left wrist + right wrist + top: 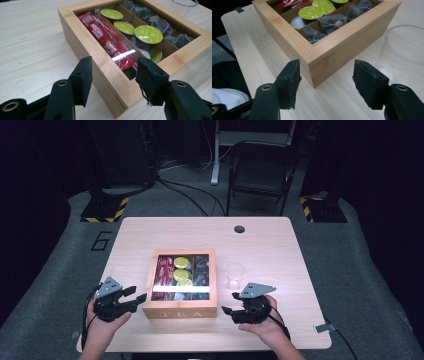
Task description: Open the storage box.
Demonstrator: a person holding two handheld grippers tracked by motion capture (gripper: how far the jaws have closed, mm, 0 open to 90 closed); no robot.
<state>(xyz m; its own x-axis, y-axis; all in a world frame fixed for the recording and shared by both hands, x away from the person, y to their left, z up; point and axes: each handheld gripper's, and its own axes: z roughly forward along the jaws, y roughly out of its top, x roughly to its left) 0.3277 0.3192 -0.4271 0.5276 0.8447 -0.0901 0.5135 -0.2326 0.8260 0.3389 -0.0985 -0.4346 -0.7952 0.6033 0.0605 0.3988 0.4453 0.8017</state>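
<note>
The table (pixel 280 245) carries the wooden tea box (pixel 181 310) at its centre. A clear cup (pixel 235 275) stands at the box's three o'clock. The left gripper (pixel 140 298), at eight o'clock, and the right gripper (pixel 229 304), at four o'clock, both have spread fingers, pinching nothing.

Light wooden tea box (pixel 180 311) holds red sachets (pixel 106 41), lime-green capsules (pixel 148 34), beside black tools.

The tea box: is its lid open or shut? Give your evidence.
Shut. The tea box lid lies flat, and glare streaks its window above the contents.
</note>
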